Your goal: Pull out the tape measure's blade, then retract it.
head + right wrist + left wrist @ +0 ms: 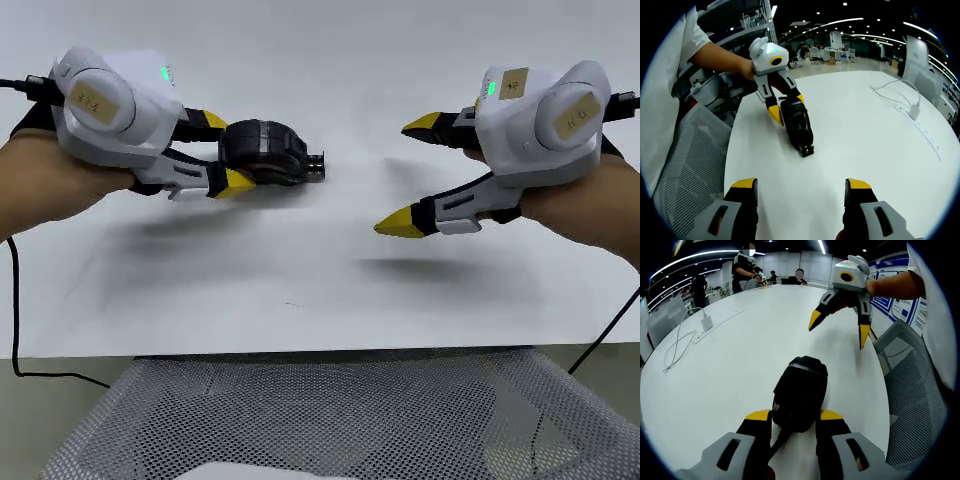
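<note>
Two tools were over the white surface (300, 270), and only one had work in it. The left tool (226, 151) was clamped around the black tape measure (265, 152), its yellow tips pressing the case from either side while the case rested on the surface. The right tool (409, 175) hung well apart from the tape measure, on the side its mouth faced, with its jaws spread wide and nothing between them. No blade was drawn; just the small hook tab (316, 165) stood at the mouth of the tape measure. By my reckoning the pull had not begun. The right tool had yet to come to that tab, nip it, draw it away from the case, then let it run back. The right gripper view gave the tab and mouth plainly, whereas the left gripper view looked along the humped back of the case. That left gripper view also took in people (747, 265) far beyond the tape measure, and a white charger (706, 321) with its cable (677, 347) off to one side of it.
</note>
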Motion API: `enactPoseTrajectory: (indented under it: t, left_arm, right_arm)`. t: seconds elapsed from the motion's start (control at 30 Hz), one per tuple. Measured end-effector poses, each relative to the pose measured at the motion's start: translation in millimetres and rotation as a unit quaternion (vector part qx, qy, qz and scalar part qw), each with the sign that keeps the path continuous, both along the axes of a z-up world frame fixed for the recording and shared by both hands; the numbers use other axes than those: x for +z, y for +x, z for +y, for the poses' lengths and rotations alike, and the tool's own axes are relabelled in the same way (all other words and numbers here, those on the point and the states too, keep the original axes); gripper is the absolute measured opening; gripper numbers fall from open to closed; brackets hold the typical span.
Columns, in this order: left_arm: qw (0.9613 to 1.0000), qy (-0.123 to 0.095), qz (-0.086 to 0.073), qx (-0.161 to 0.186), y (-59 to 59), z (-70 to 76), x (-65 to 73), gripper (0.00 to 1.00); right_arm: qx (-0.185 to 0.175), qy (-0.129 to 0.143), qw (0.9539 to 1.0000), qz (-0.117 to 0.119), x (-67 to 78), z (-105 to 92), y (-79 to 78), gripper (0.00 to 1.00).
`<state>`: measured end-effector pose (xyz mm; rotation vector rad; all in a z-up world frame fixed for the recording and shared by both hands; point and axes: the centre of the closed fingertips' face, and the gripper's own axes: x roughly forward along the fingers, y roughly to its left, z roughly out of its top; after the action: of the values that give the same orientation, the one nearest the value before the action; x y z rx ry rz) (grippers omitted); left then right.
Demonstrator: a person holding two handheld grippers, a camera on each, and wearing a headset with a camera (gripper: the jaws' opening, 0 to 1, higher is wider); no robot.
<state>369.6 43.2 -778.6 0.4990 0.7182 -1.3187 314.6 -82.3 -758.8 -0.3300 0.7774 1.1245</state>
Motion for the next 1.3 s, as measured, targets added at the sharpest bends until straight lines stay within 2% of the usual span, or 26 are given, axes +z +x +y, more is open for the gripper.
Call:
enactPoseTrajectory:
  t: [0.37, 0.47, 0.53, 0.6, 0.67, 0.77, 0.83, 1.2, 1.3]
  left_arm:
    - [0.9999, 0.003, -0.008, -0.012, -2.6, -2.2, 1.5, 0.28]
    - [0.9999, 0.005, -0.004, -0.012, -3.3, -2.2, 1.7, 0.27]
    - [0.9997, 0.011, -0.013, -0.020, -3.7, -2.1, 1.4, 0.27]
    - [0.9998, 0.010, -0.008, -0.016, -3.7, -1.6, 1.6, 0.27]
    - [0.9998, 0.009, -0.010, -0.017, -3.6, -1.4, 1.6, 0.27]
    - [0.9998, 0.009, -0.006, -0.017, -3.4, -1.2, 1.7, 0.27]
    - [0.9998, 0.007, -0.003, -0.016, -3.1, -1.3, 1.7, 0.27]
    - [0.9998, 0.010, -0.005, -0.019, -3.5, -1.0, 1.4, 0.27]
    - [0.9997, 0.011, -0.004, -0.019, -3.5, -1.1, 1.3, 0.27]
  right_arm:
    - [0.007, 0.000, 1.0000, -0.005, -2.3, 1.8, 2.6, 0.66]
    - [0.014, 0.000, 0.9999, -0.010, -2.6, 4.5, 5.9, 0.64]
    - [0.017, 0.005, 0.9998, -0.011, -3.0, 8.4, 8.8, 0.63]
    - [0.022, 0.005, 0.9996, -0.014, -5.6, 12.2, 11.5, 0.62]
    - [0.026, 0.008, 0.9995, -0.017, -7.4, 16.6, 14.5, 0.61]
    - [0.025, 0.024, 0.9992, -0.021, -8.2, 24.9, 19.9, 0.58]
    - [0.030, 0.023, 0.9990, -0.025, -13.7, 28.9, 21.9, 0.57]
    - [0.042, 0.039, 0.9977, -0.036, -27.4, 42.6, 26.4, 0.47]
    - [0.037, 0.046, 0.9975, -0.039, -28.9, 43.6, 31.9, 0.44]
